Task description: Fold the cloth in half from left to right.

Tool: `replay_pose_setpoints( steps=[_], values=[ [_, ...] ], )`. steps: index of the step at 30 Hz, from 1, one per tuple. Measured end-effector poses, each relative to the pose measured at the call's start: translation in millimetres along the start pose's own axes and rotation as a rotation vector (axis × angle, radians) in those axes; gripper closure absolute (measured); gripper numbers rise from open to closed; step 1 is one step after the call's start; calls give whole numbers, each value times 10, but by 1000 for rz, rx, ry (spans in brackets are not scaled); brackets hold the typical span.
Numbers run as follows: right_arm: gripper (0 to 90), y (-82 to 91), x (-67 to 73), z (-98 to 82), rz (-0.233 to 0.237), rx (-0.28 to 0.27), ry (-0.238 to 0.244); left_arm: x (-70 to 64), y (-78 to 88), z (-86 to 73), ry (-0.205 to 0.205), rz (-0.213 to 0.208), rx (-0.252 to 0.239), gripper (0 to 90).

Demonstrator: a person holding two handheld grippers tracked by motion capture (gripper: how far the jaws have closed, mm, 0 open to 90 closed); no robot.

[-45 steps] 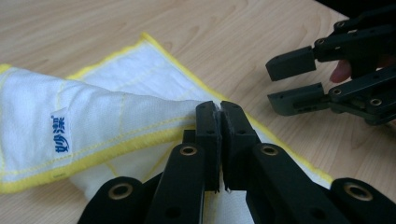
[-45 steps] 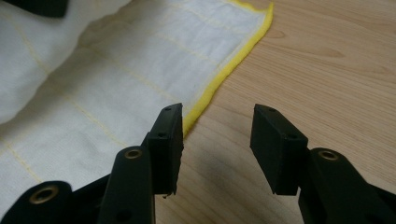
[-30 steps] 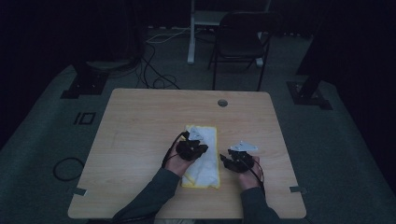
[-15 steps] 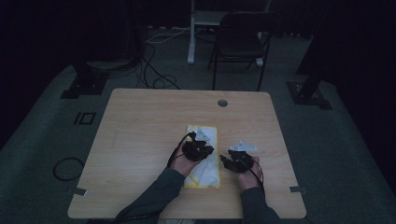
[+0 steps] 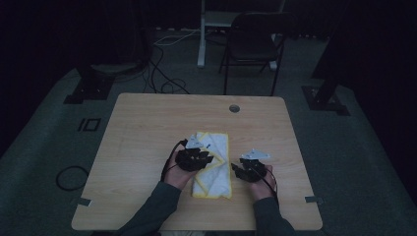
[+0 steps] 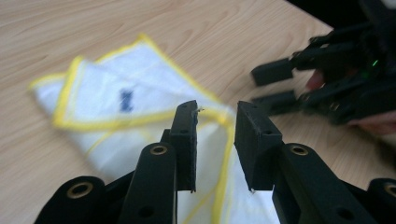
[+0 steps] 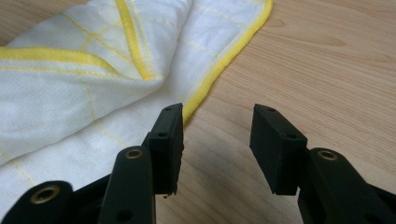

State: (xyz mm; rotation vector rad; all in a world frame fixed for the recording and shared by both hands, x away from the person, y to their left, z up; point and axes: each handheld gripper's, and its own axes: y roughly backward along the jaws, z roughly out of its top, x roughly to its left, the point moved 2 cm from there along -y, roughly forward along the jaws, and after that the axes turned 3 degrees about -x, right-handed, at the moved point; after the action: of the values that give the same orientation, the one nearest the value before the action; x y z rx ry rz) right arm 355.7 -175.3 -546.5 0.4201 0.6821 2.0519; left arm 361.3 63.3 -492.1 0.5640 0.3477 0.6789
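My left gripper point(image 6: 215, 140) has just been opening its jaws, and nothing sits between them now: the folded white cloth point(image 5: 212, 164) lies released mid-worktop point(image 5: 147, 128). My right gripper point(image 7: 217, 149) waits beside its yellow hem, jaws parted and empty.

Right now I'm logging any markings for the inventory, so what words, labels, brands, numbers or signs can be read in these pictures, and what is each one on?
No text can be read in these pictures.
Small dark blue mark on the white cloth: too blurred to read in the left gripper view.
In the high view the same mark is too small to read.
Floor marking left of the table: box-like outlines, not legible as characters.
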Motion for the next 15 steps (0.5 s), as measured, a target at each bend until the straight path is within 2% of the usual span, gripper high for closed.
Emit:
replay_pose_setpoints(
  steps=[3, 6, 9, 15],
  values=[
    [541, 5, 0, 3, -1, -2, 2, 55, 33, -139, -11, 39, 27, 715],
    [541, 3, 0, 4, 0, -2, 1, 114, 31, -292, -11, 48, 58, 769],
    [541, 3, 2, 5, -1, -3, 4, 129, 8, -426, -9, 36, 100, 900],
    [541, 5, 4, 7, -2, -7, 3, -20, -15, -543, -27, -15, 99, 900]
  ],
)
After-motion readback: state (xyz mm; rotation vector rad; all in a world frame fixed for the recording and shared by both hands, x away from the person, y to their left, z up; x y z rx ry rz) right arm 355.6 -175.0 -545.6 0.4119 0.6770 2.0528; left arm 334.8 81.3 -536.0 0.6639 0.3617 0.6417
